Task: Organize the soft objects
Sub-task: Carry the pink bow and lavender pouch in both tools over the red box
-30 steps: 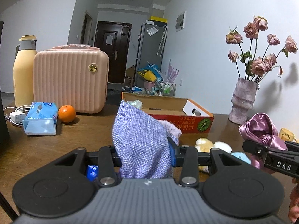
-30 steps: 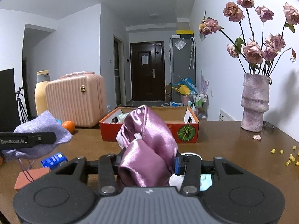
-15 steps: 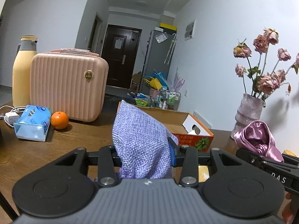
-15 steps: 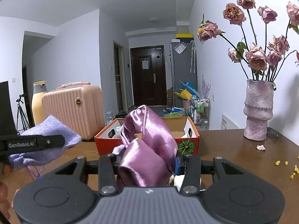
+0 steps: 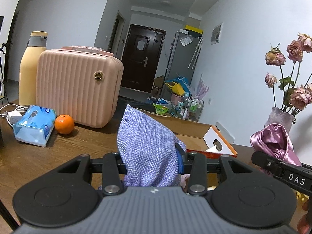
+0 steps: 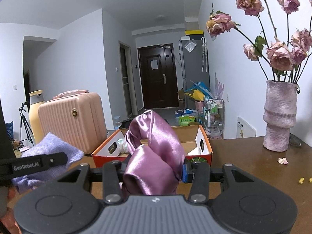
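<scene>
Speckled lavender woven pouch (image 5: 148,148), glossy pink-purple satin bag (image 6: 156,156), ribbed peach-pink case (image 5: 78,85), orange-red box (image 6: 202,154)

Black left tool (image 5: 151,159), silver screws; finger lettered "DAS", perhaps cropped.

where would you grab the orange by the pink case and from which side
Take the orange across its widest middle, coming from above or from the open table in front. It is round and sits on the table, with the tissue pack close on one side and the pink case just behind, so those sides look cramped. Both claws hold cloth now.
</scene>
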Demonstrator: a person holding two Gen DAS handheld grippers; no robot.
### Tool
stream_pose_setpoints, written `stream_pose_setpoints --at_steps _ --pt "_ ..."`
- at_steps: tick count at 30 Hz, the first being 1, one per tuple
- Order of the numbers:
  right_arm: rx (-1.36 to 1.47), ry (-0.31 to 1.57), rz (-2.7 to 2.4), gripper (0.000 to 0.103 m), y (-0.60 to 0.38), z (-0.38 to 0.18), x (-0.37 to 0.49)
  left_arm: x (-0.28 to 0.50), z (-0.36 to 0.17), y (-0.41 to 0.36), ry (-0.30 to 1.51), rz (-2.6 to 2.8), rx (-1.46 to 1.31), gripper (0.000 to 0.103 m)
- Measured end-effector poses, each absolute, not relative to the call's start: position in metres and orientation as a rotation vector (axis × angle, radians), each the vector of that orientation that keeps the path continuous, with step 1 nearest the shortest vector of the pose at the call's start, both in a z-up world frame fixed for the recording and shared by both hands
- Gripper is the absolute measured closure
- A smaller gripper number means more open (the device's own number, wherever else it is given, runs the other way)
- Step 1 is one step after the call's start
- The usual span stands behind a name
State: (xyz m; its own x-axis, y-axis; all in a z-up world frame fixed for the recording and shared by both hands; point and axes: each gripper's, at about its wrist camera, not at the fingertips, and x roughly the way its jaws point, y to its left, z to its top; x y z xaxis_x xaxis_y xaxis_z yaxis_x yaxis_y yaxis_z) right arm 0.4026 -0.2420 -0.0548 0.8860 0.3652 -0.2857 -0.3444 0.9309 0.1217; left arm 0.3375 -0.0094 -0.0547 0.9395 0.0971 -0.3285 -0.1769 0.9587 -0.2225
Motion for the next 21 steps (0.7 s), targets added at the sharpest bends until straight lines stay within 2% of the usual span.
stream_pose_setpoints --at_steps 21 --pt "0.129 0.366 0.336 0.060 -0.228 -0.053 0.491 0.418 -0.052 -0.031 0.293 0.162 -0.233 0.062"
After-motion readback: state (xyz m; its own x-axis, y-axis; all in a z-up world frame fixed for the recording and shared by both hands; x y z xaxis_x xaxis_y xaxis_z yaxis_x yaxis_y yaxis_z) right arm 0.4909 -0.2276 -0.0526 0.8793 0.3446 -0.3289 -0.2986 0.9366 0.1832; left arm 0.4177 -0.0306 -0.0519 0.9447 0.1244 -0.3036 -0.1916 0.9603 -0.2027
